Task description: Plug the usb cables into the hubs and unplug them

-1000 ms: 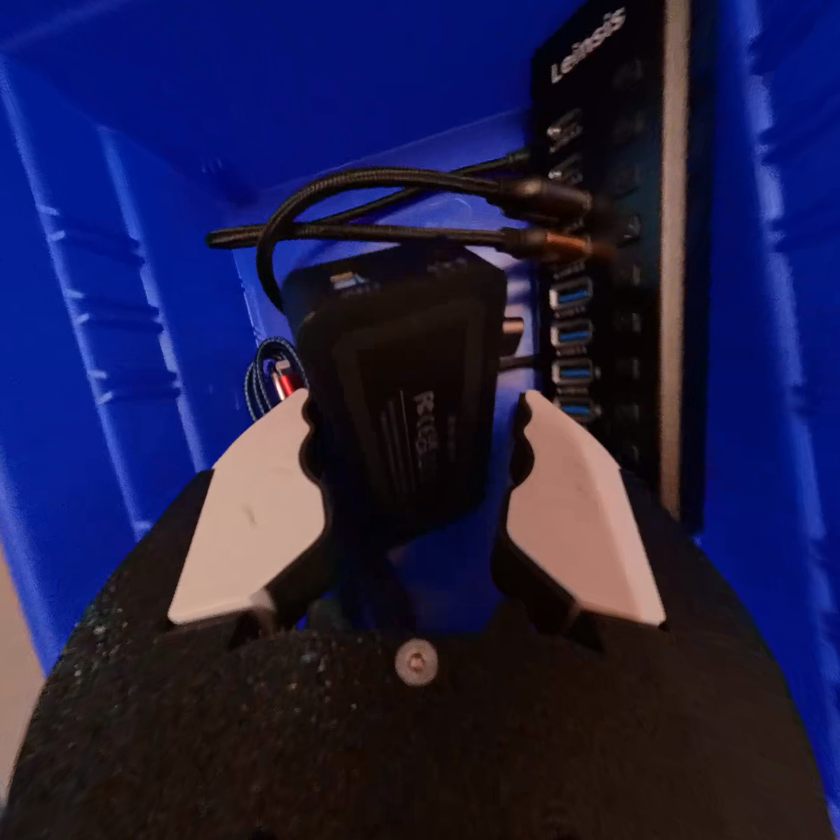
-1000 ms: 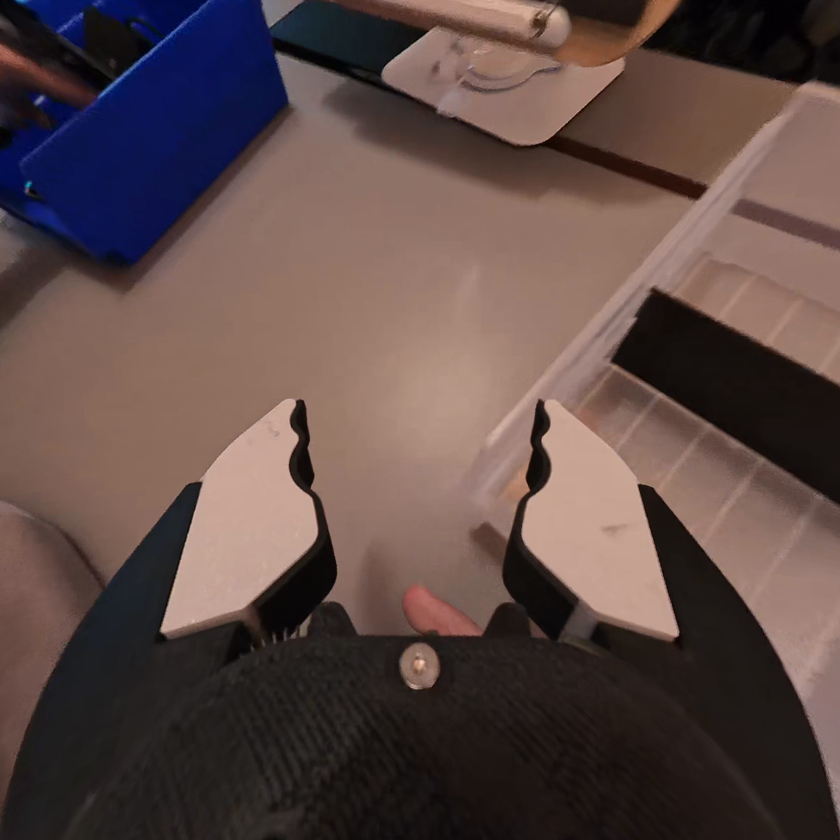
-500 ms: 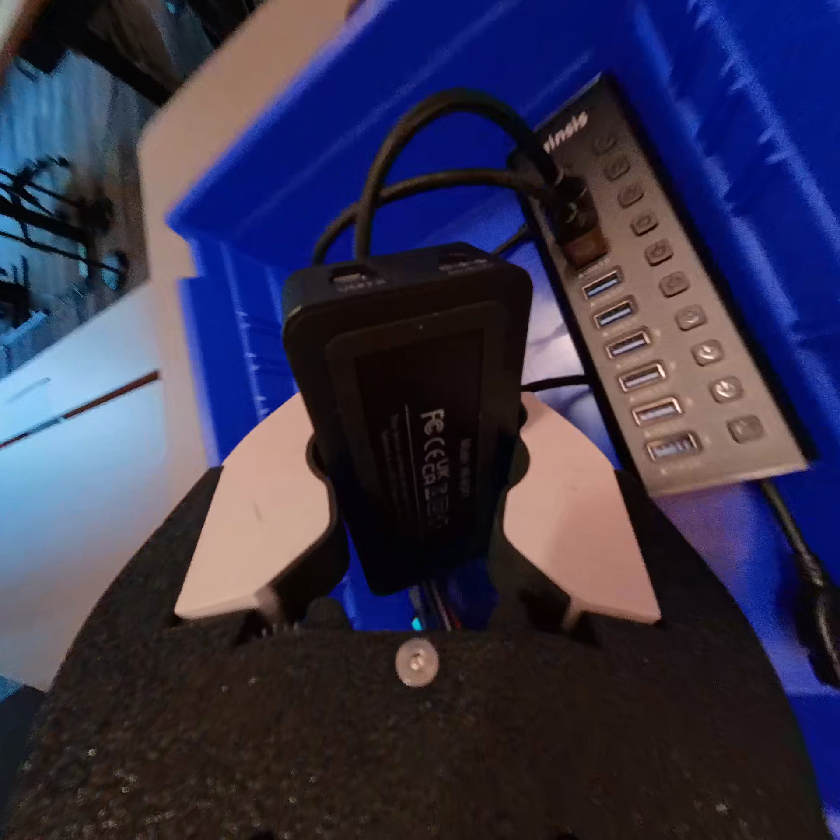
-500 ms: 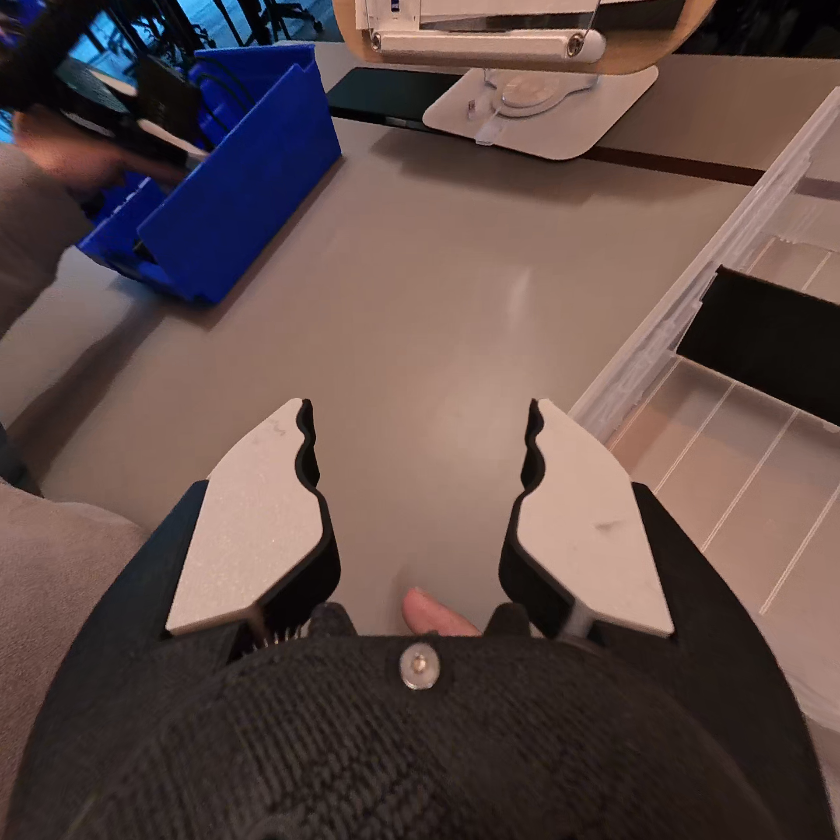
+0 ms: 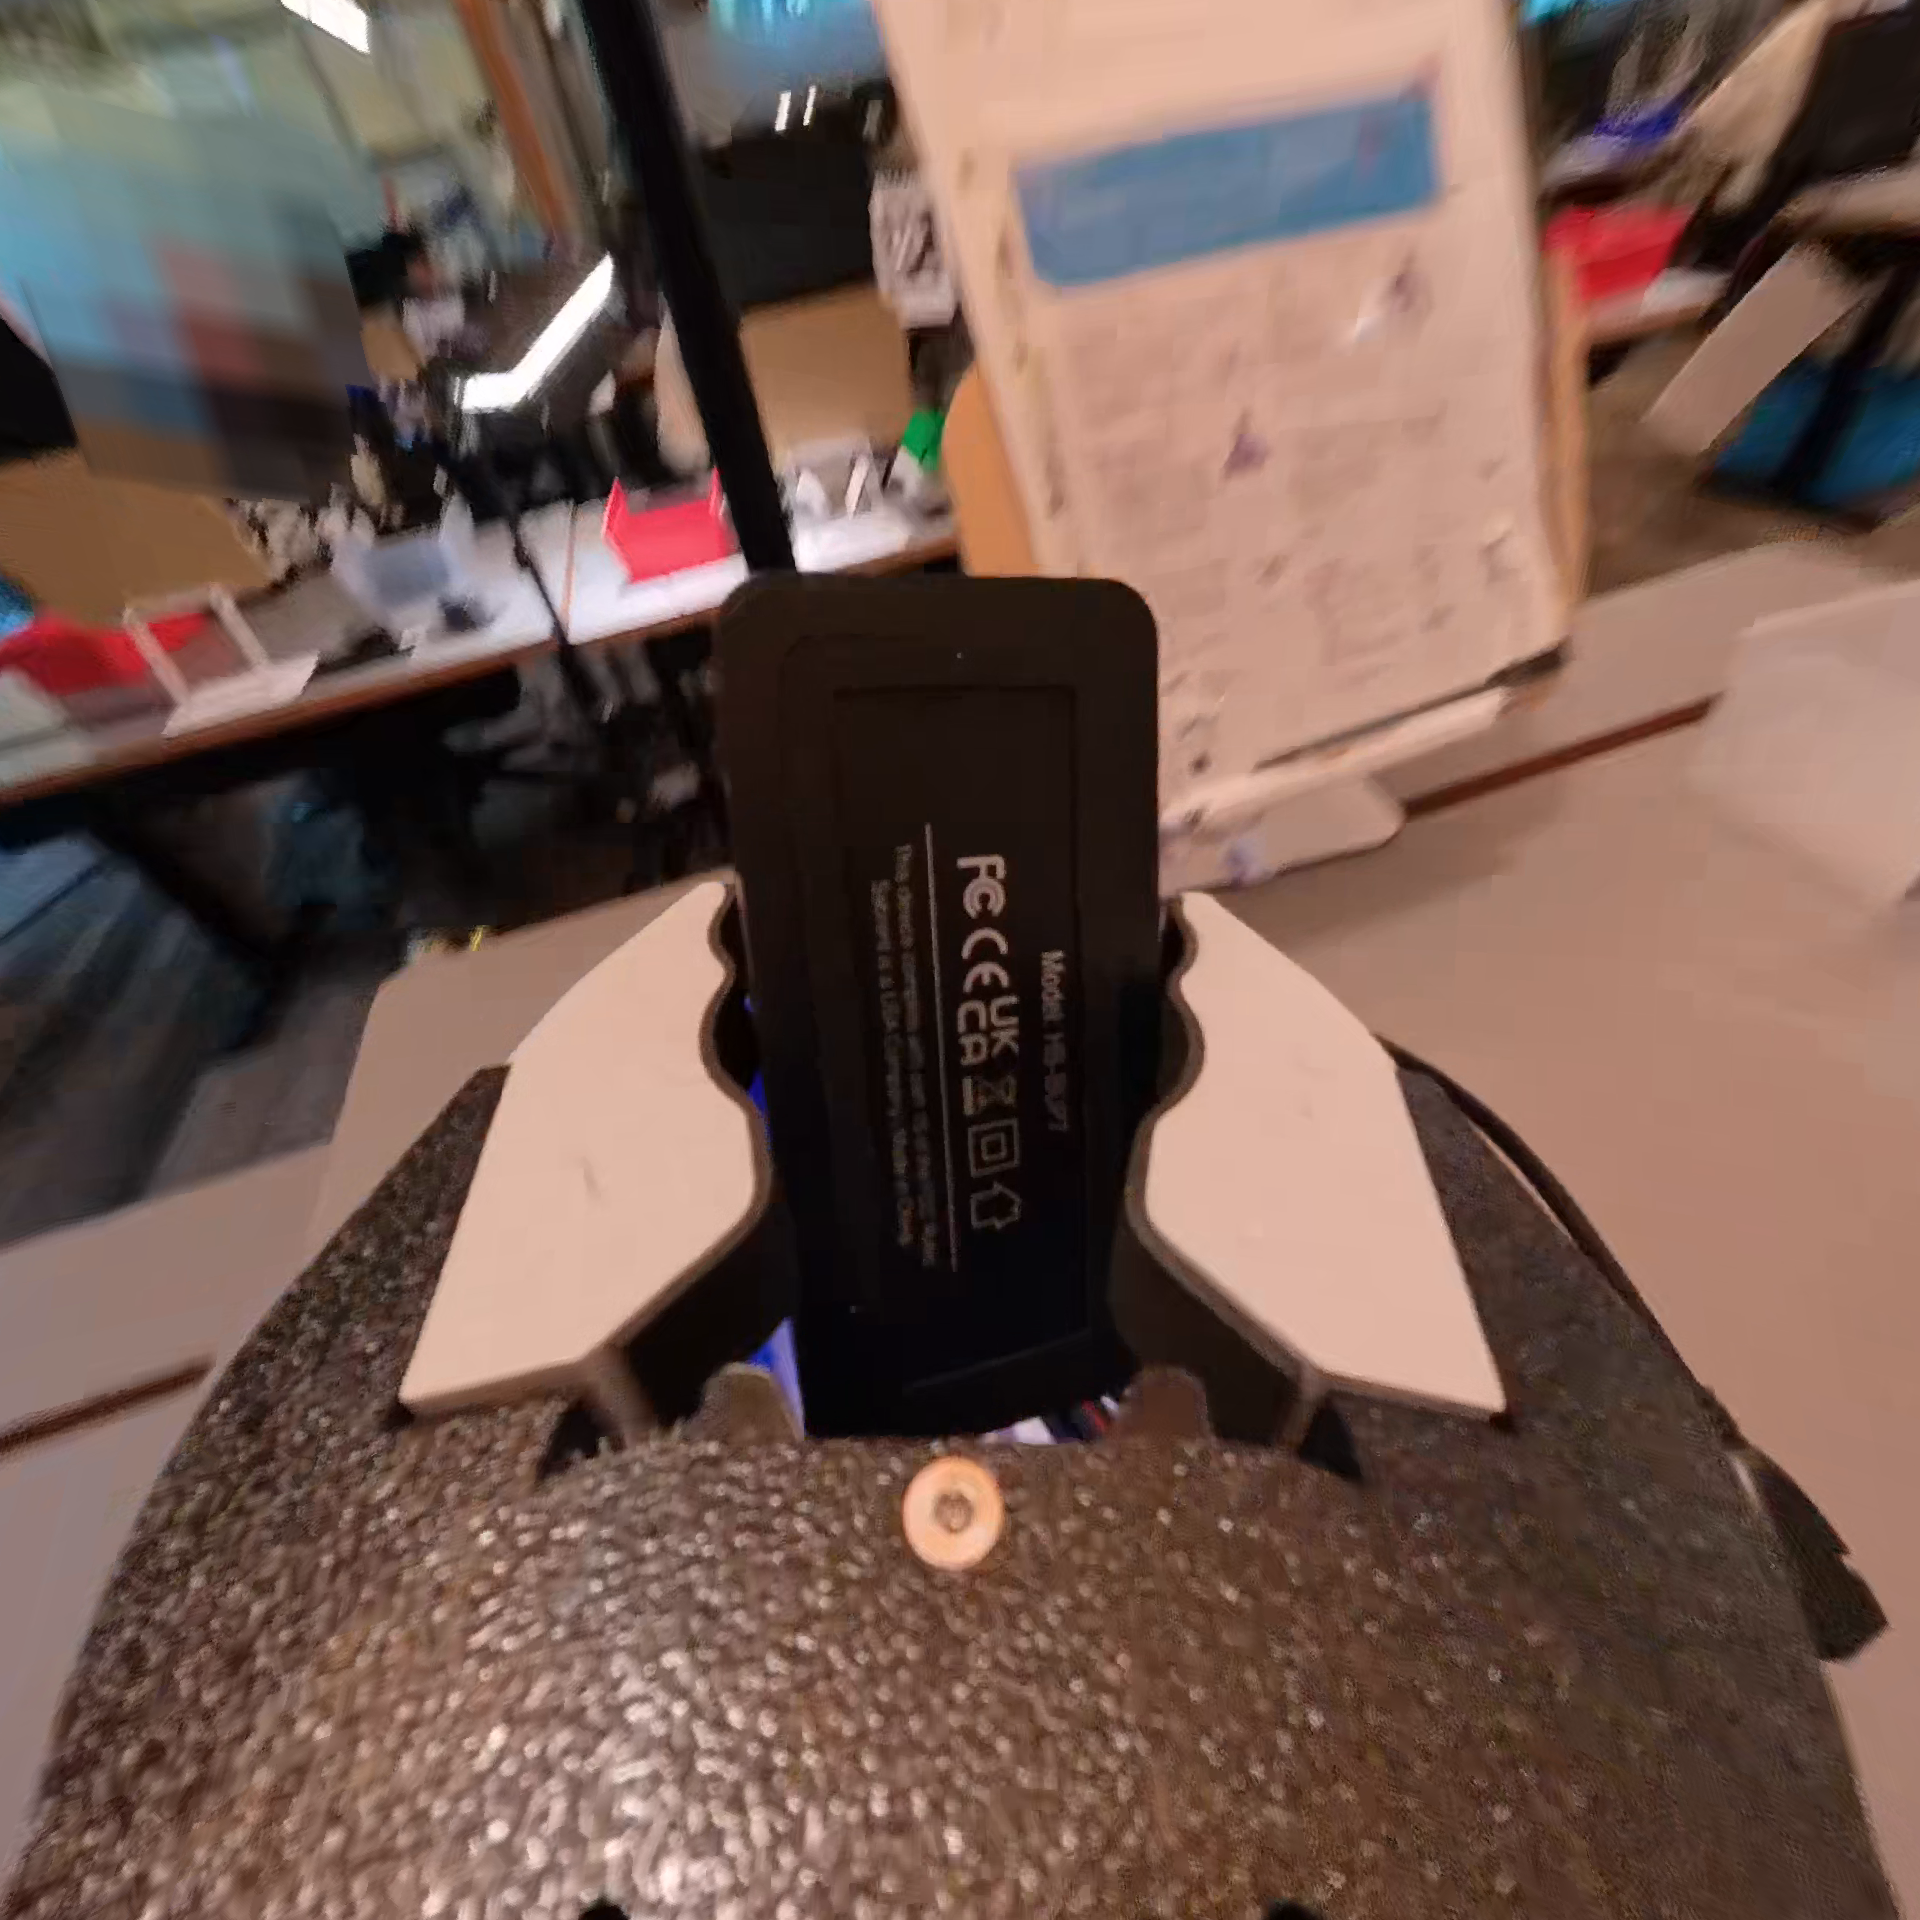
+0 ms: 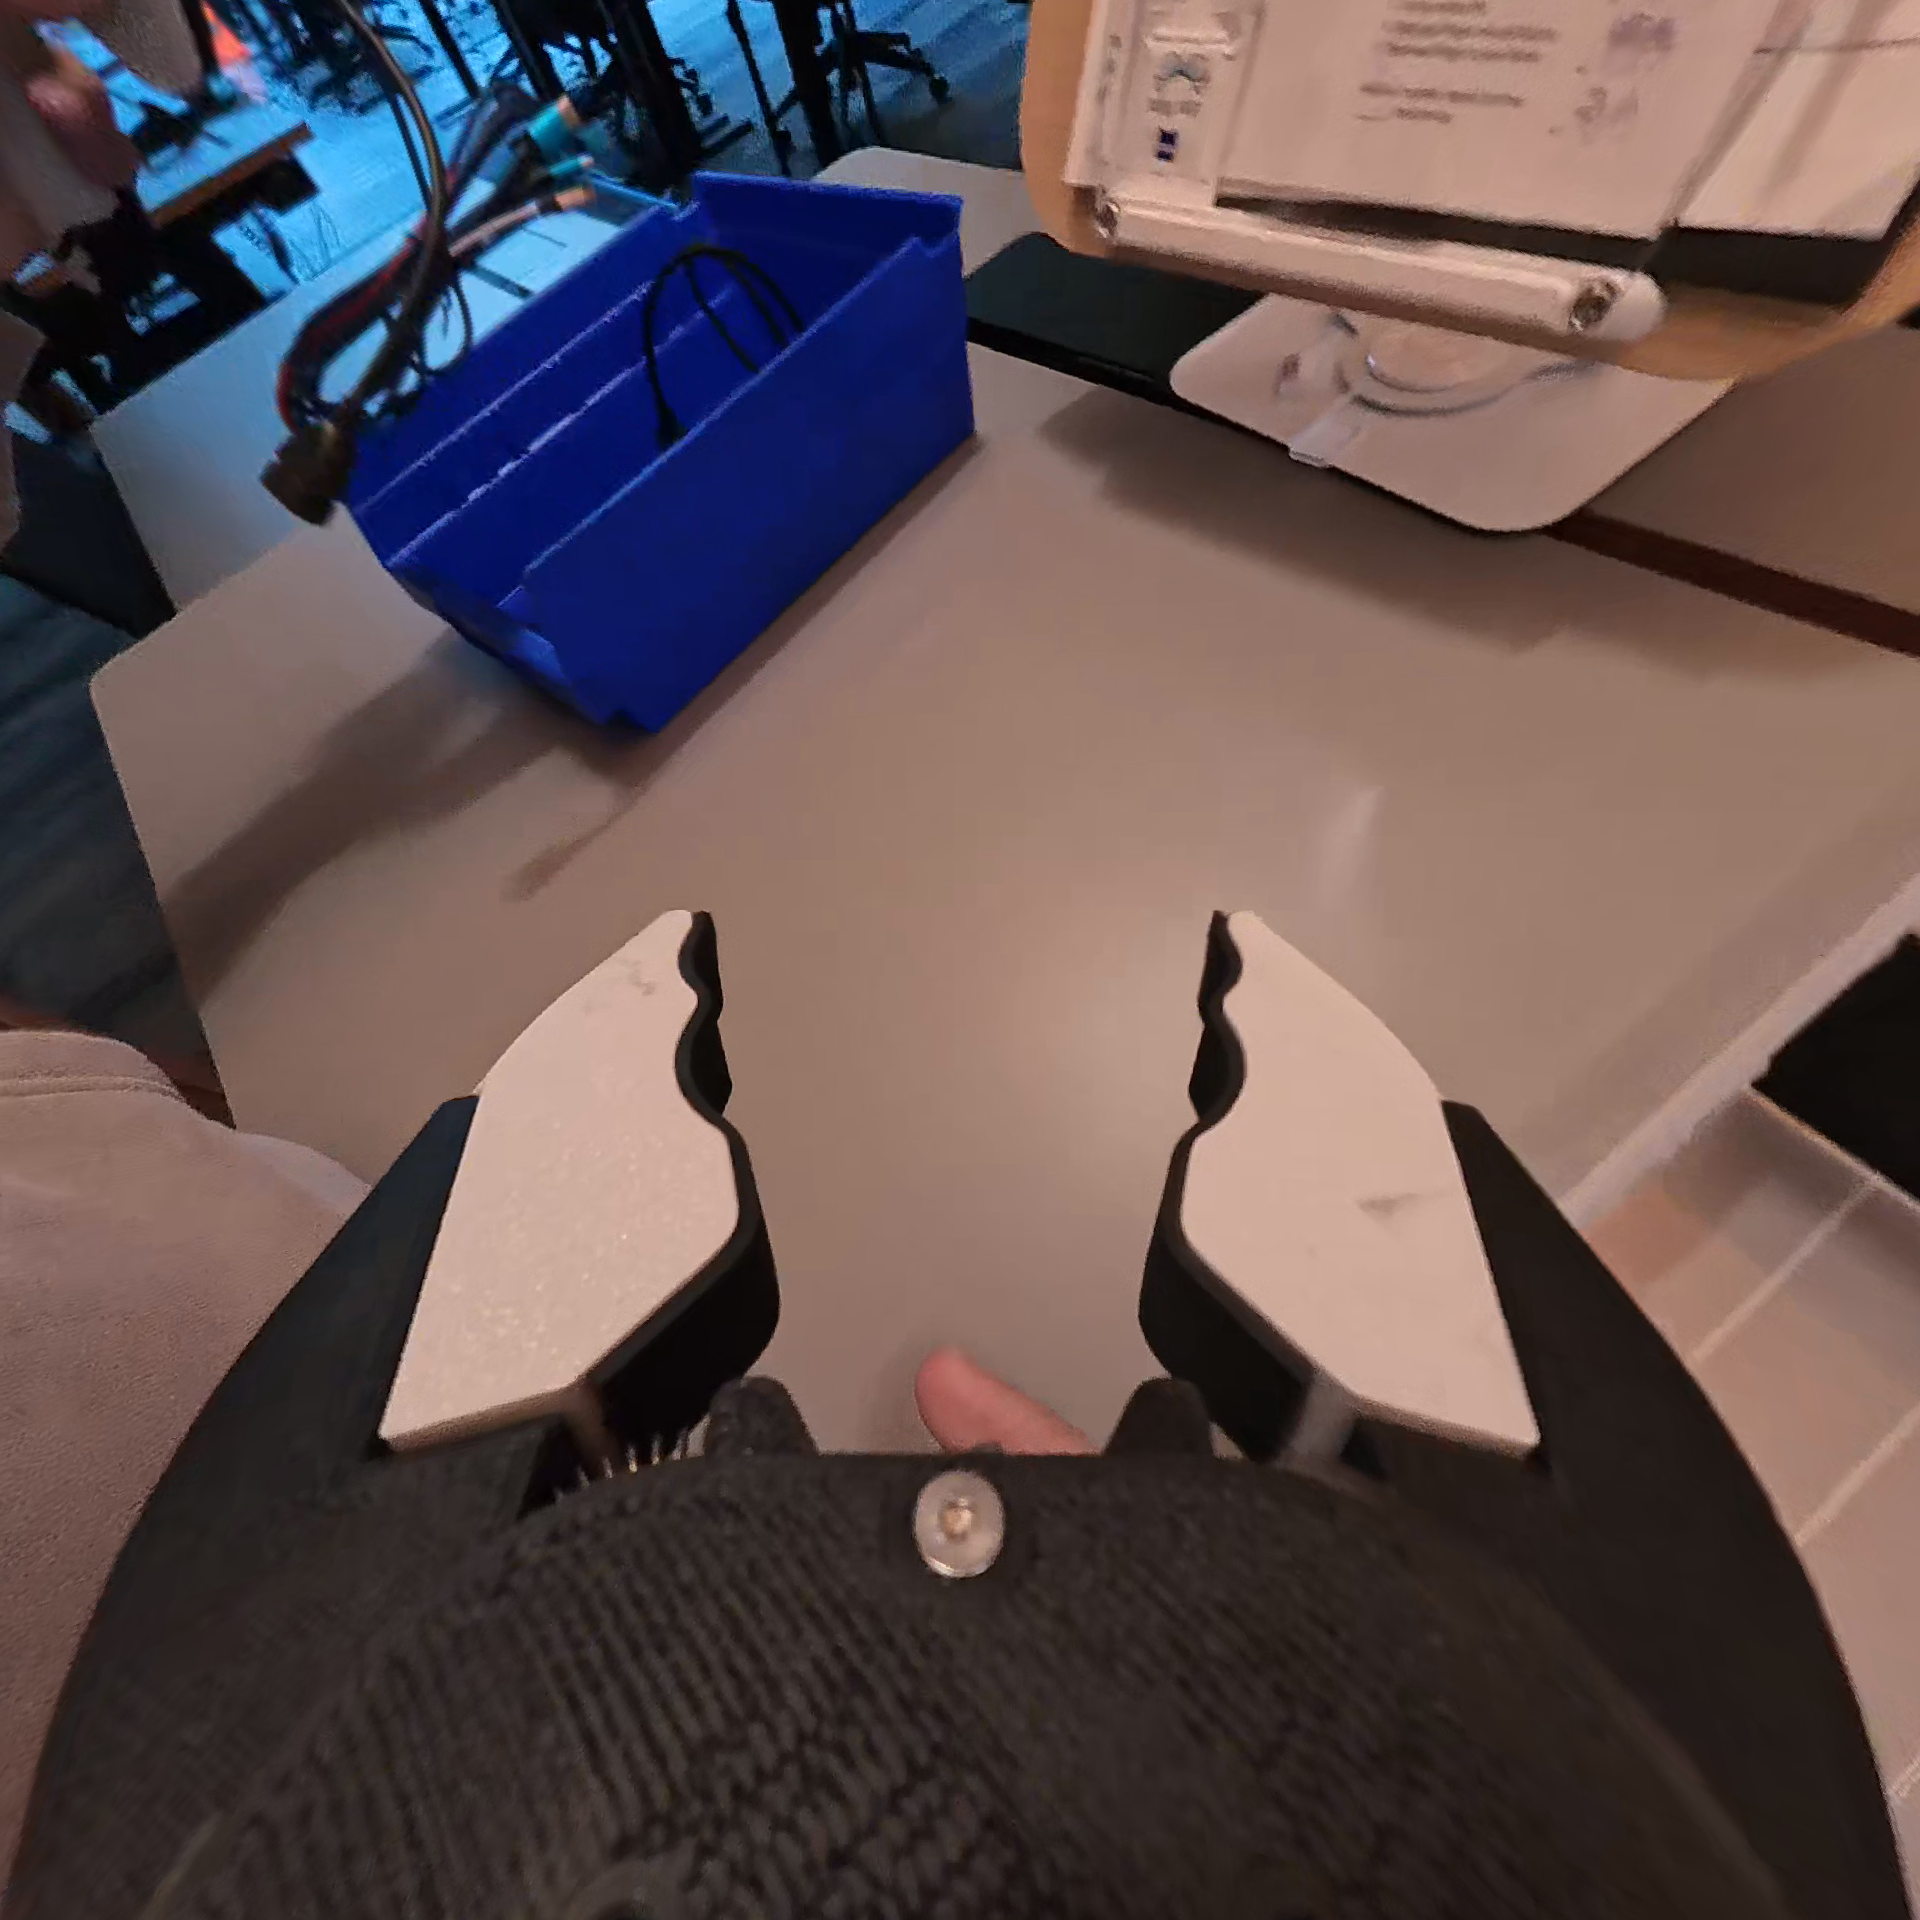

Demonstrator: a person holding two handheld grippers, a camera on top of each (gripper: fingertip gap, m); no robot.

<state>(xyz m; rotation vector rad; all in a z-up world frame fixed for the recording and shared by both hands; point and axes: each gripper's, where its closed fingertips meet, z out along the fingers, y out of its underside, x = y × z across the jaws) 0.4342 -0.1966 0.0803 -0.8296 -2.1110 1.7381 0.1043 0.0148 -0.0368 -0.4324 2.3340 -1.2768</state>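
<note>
My left gripper [image 5: 951,914] is shut on a small black hub [image 5: 940,790], gripping its long sides and holding it upright in the air above the grey table [image 5: 1558,1039]. A black cable [image 5: 707,312] rises from the hub's far end. My right gripper [image 6: 956,925] is open and empty, low over the table [image 6: 1039,779]. The blue bin [image 6: 727,540] stands at the table's far left with a black cable [image 6: 707,312] in it. A bundle of coloured cables [image 6: 405,260] hangs in the air above the bin's left end, ending in a dark piece [image 6: 301,483].
A white stand with a paper board [image 6: 1434,416] stands at the back of the table. A clear plastic organiser [image 6: 1766,1247] with a black part lies at the right. The table's left edge [image 6: 135,790] is close to the bin. Other desks fill the background.
My left gripper closed on the small hub and lifted it out of the blue bin, high above the table. My right gripper stayed open and turned towards the bin.
</note>
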